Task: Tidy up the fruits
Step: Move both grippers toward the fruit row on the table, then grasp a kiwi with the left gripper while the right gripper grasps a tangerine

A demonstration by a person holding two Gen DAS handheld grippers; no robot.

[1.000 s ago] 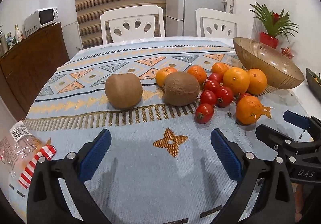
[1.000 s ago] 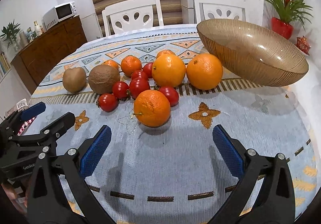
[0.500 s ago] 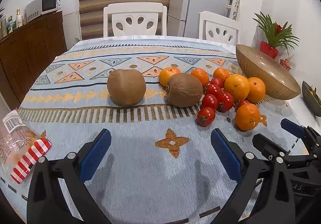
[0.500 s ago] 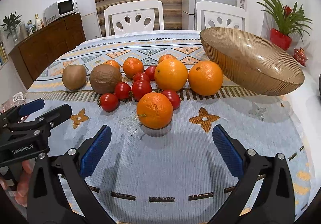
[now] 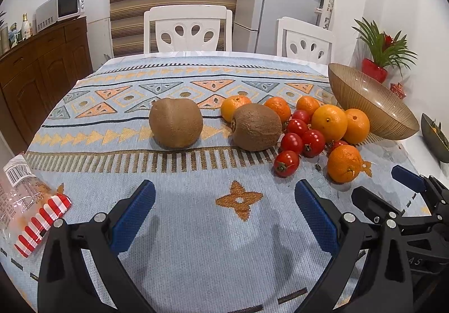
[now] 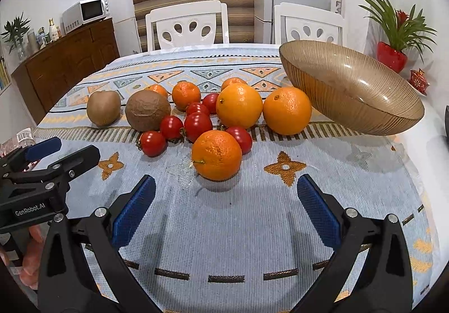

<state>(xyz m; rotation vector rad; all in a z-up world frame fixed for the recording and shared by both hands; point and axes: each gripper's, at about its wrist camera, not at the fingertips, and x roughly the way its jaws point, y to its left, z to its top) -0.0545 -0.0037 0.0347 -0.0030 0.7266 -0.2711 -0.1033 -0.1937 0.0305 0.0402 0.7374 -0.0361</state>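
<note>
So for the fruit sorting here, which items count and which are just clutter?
Part of the job:
- oranges
- tomatoes
- kiwis
- brown bowl, nothing visible inside
- left gripper and right gripper, both open

Lying about:
- plastic snack packet
- potted plant
- microwave

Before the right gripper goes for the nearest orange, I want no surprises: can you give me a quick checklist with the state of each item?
1. Right gripper open wide enough for the fruit: ok, jaws spread and empty.
2. Nearest orange lined up between the fingers: ok, just ahead, roughly centred.
3. Orange free to lift: not ok, a cherry tomato sits close behind it and may roll.
4. Bowl ready to receive: ok, no fruit seen inside, though it sits tilted.
5. Left gripper out of the way: ok, open, off to the left over bare cloth.
6. Orange firmness: cannot tell.
</note>
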